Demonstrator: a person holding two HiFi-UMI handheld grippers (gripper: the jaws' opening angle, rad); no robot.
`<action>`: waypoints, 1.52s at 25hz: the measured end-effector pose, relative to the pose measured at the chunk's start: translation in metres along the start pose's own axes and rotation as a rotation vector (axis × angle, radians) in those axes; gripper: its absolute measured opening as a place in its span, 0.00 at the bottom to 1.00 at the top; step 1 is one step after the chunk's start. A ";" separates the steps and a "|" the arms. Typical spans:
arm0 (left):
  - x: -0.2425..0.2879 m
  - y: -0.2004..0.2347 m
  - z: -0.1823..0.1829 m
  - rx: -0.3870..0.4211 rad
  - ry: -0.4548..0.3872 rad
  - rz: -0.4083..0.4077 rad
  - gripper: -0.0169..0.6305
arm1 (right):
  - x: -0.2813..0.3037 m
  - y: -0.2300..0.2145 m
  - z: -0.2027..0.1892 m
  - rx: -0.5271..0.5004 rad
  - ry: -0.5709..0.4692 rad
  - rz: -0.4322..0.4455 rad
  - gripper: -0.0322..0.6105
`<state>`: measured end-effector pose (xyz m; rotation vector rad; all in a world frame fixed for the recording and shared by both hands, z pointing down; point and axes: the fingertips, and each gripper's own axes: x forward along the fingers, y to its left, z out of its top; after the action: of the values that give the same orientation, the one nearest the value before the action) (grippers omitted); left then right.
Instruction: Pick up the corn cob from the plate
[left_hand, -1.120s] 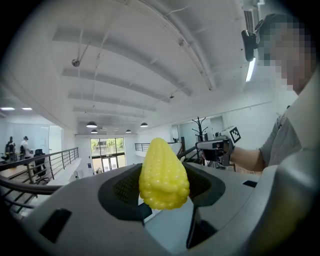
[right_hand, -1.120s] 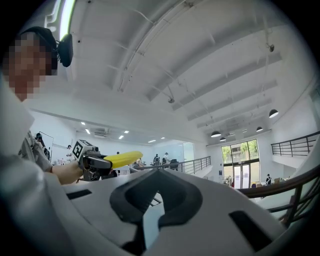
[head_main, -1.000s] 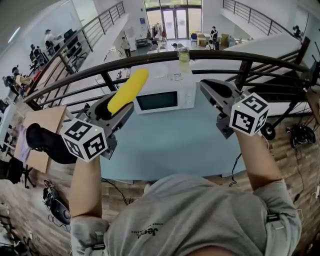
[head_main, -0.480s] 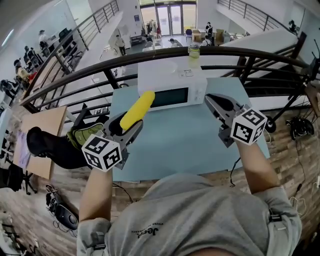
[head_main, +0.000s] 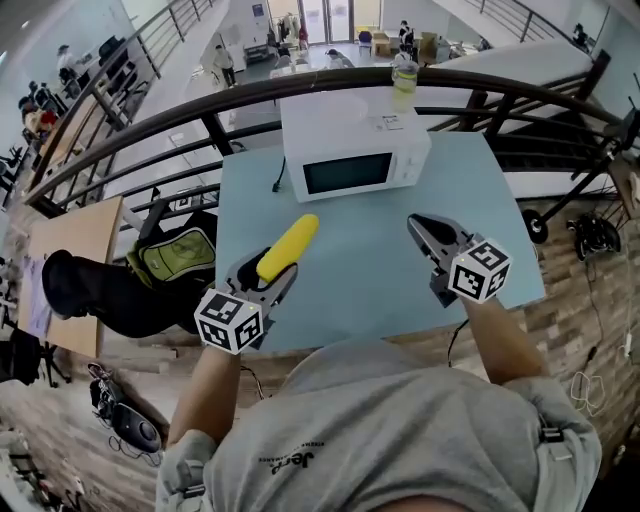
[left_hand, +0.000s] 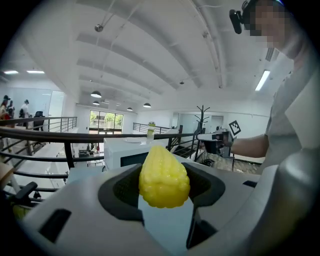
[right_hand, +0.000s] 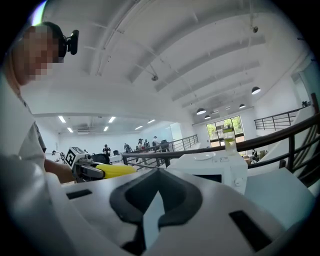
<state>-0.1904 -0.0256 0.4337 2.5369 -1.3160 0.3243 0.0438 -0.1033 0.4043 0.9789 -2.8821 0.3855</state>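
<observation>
Above the light-blue worktop (head_main: 355, 255), your left tool (head_main: 274, 282) grasps the yellow ribbed corn cob (head_main: 289, 246); your right tool (head_main: 418, 225) is clenched, empty.

A large open-plan office hall, seen from a mezzanine: a dark railing (head_main: 330, 85) borders the pale blue surface (head_main: 380, 250) carrying a microwave (head_main: 355, 150), people (head_main: 40, 120) work at desks below, and pendant lamps (left_hand: 96, 94) hang under a beamed white ceiling

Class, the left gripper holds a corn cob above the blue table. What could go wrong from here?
The left gripper clamps only the base of the corn cob in its fingers. Most of it juts out, so it may pivot or slip free. It hangs near the front left corner of the table, so a dropped cob could roll off.
</observation>
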 end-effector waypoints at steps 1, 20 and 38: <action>0.002 0.002 -0.010 -0.012 0.005 0.009 0.42 | 0.003 -0.003 -0.009 0.004 0.011 -0.003 0.07; 0.049 -0.020 -0.102 -0.179 0.050 0.069 0.42 | 0.011 -0.033 -0.139 0.139 0.246 0.075 0.07; 0.045 -0.024 -0.099 -0.164 0.047 0.051 0.42 | 0.007 -0.035 -0.137 0.104 0.252 0.053 0.07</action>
<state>-0.1525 -0.0135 0.5378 2.3504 -1.3337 0.2717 0.0579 -0.0983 0.5446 0.8036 -2.6863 0.6204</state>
